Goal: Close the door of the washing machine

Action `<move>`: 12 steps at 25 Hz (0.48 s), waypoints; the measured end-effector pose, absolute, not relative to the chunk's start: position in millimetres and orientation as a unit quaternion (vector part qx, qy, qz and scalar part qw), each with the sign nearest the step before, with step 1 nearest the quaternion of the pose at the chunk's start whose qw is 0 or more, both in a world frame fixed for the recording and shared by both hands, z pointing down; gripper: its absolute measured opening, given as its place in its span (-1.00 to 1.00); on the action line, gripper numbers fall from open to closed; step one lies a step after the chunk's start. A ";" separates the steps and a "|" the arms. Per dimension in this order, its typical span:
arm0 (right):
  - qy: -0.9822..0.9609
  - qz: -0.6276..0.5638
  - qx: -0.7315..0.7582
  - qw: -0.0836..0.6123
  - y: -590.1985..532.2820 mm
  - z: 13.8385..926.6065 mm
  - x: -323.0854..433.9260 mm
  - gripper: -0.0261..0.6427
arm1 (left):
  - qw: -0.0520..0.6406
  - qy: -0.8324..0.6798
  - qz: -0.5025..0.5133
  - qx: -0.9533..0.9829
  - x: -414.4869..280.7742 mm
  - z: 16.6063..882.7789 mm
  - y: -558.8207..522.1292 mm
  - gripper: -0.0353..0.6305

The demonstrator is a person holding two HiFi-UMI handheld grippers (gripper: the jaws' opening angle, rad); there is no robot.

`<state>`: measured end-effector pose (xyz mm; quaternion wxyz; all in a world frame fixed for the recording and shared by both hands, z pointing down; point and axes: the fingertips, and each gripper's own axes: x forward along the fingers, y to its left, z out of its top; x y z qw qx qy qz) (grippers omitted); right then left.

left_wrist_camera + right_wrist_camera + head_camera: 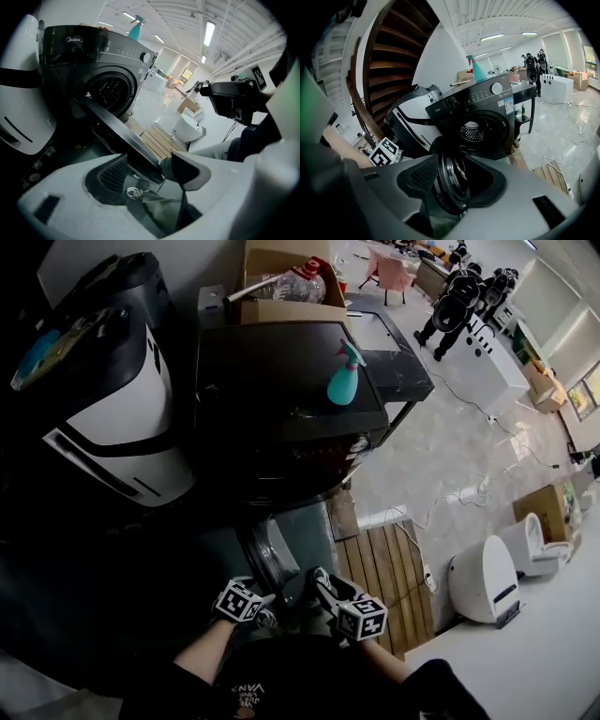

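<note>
Glossy pale floor (450,456), wooden staircase (389,56) (ceiling striplights (492,36))

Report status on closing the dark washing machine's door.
Left gripper and right gripper open, straddling rim of round dark glass door. Door open. Swing path looks clear.

- "Midea", in pale letters, stands at the left of the glossy top panel of the dark grey front-loading washing machine (122,61).
- White lettering on the person's black top (248,692) is upside down and too blurred to read.
</note>
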<state>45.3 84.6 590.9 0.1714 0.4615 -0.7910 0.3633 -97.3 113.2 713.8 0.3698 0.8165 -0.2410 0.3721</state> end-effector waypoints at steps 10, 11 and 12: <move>-0.794 0.373 0.439 0.195 32.9 602.0 110.0 -0.39 | 0.384 -0.244 0.358 0.816 -15.2 708.3 64.4 0.01; -0.795 0.373 0.437 0.195 27.2 604.0 114.0 -0.39 | 0.384 -0.244 0.357 0.816 -8.2 708.3 58.7 0.01; -0.796 0.374 0.435 0.195 21.7 606.3 118.4 -0.39 | 0.383 -0.245 0.356 0.816 -1.6 708.3 52.7 0.01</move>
